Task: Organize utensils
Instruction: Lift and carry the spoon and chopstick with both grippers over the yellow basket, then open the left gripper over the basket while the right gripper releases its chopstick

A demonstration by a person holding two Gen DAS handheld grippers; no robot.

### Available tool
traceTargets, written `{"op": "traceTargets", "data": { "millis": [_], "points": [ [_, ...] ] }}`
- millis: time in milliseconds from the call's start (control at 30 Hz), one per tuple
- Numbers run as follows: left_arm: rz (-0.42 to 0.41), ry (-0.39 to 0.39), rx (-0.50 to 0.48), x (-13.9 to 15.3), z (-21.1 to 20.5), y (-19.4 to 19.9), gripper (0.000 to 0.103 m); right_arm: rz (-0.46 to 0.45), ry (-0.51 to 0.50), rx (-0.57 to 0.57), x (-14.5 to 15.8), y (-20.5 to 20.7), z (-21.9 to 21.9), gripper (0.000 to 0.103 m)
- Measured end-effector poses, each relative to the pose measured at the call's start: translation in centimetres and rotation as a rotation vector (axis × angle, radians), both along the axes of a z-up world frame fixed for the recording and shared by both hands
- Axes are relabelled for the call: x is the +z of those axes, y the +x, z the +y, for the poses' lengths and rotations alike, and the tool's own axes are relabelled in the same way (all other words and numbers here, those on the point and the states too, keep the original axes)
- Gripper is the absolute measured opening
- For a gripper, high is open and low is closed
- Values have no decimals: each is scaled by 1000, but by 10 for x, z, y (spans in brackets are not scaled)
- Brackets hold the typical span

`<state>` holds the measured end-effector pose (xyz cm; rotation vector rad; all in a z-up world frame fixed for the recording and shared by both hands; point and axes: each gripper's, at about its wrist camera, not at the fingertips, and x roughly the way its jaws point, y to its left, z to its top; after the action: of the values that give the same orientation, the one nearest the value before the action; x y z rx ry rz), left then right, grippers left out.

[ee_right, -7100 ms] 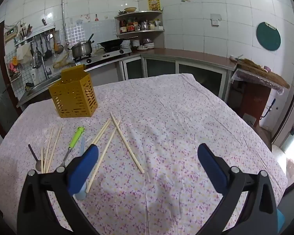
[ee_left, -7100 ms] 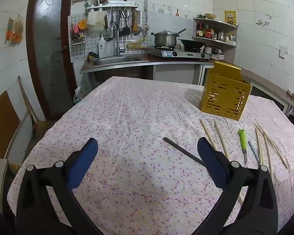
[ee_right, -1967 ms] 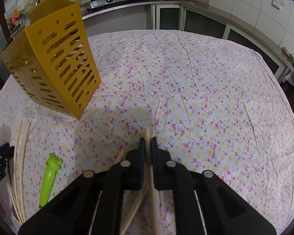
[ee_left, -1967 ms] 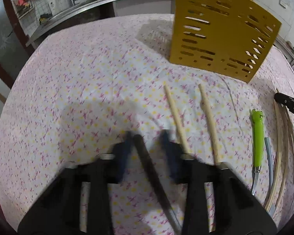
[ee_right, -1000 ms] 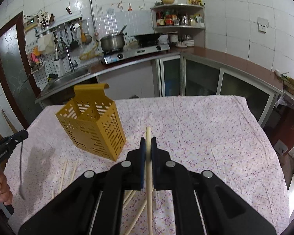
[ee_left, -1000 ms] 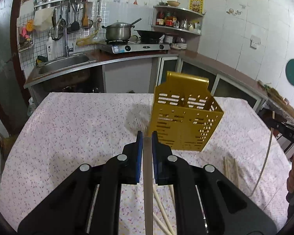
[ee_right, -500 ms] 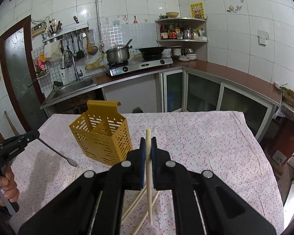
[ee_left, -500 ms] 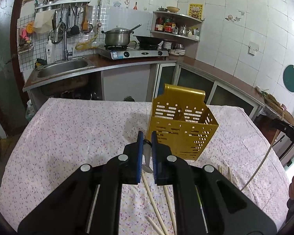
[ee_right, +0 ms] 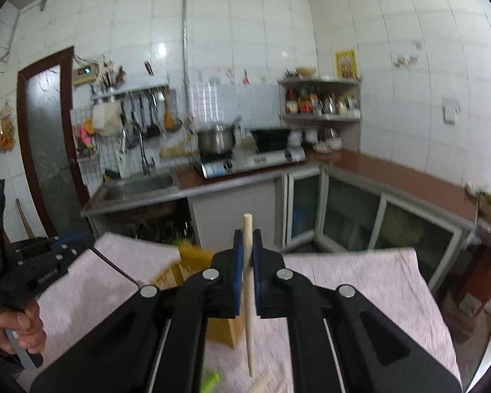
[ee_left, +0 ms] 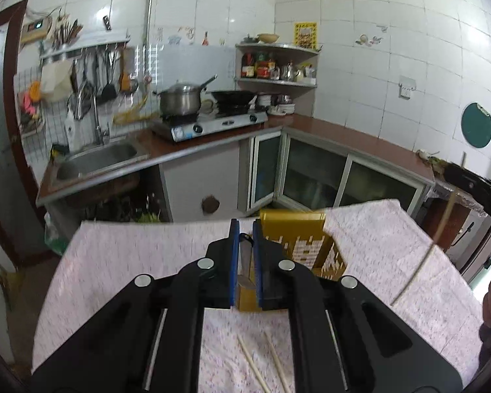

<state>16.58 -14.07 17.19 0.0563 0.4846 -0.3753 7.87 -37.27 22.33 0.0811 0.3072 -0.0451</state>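
My left gripper (ee_left: pixel 244 227) is shut on a dark metal spoon (ee_left: pixel 244 263) that hangs down between the blue pads, above the yellow slotted utensil holder (ee_left: pixel 306 245) on the flowered tablecloth. My right gripper (ee_right: pixel 247 234) is shut on a wooden chopstick (ee_right: pixel 249 294) held upright, its lower end hanging over the table. The holder shows partly behind the right gripper's fingers (ee_right: pixel 193 262). In the right wrist view the left gripper (ee_right: pixel 45 263) is at the left with the spoon handle (ee_right: pixel 114 270) sticking out. In the left wrist view the right gripper (ee_left: pixel 474 186) and its chopstick (ee_left: pixel 422 262) show at the right.
Two chopsticks (ee_left: pixel 262 360) lie on the cloth below the left gripper. A green frog-handled utensil (ee_right: pixel 211 378) and more chopsticks (ee_right: pixel 265 380) lie near the bottom of the right wrist view. Counter with sink (ee_left: pixel 95 160), stove and pot (ee_left: pixel 180 101) stands behind the table.
Both grippers have risen and tilted up, so the table and holder sit lower in both views. Both still hold their utensils; the views are motion-blurred.
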Motion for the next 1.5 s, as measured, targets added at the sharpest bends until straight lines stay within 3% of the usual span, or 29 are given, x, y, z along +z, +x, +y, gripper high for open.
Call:
{"op": "traceTargets", "data": {
  "millis": [167, 333, 567, 633, 700, 733, 767, 800, 1067, 1367, 1500],
  "points": [
    [-25, -7, -18, 35, -10, 16, 7, -68, 5, 26, 31, 27, 15, 6],
    [-1, -15, -29, 41, -21, 36, 7, -90, 4, 29, 35, 58, 27, 6],
    [66, 5, -56, 17, -41, 58, 7, -17, 42, 42, -10, 104, 26, 6],
    [117, 21, -74, 1, -47, 69, 7, 51, 39, 45, -28, 119, 26, 10],
    [178, 29, -54, -15, -47, 81, 10, 110, 38, 34, -44, 126, 22, 24],
    [187, 31, -51, -20, -45, 82, 21, 112, 43, 25, -48, 125, 18, 29],
    [192, 28, -45, -22, -43, 83, 30, 105, 53, 15, -49, 120, 14, 36],
    [190, 23, -37, -24, -39, 82, 32, 98, 68, 8, -50, 115, 8, 38],
    [196, 47, 23, -32, -1, 54, 35, 128, 71, -101, -62, 60, -42, 38],
    [332, 73, 101, -118, 51, -24, 35, 221, 94, -254, -143, -41, -82, 38],
    [392, 24, 172, -163, 69, -68, 35, 241, 71, -348, -181, -92, -75, 38]
  ]
}}
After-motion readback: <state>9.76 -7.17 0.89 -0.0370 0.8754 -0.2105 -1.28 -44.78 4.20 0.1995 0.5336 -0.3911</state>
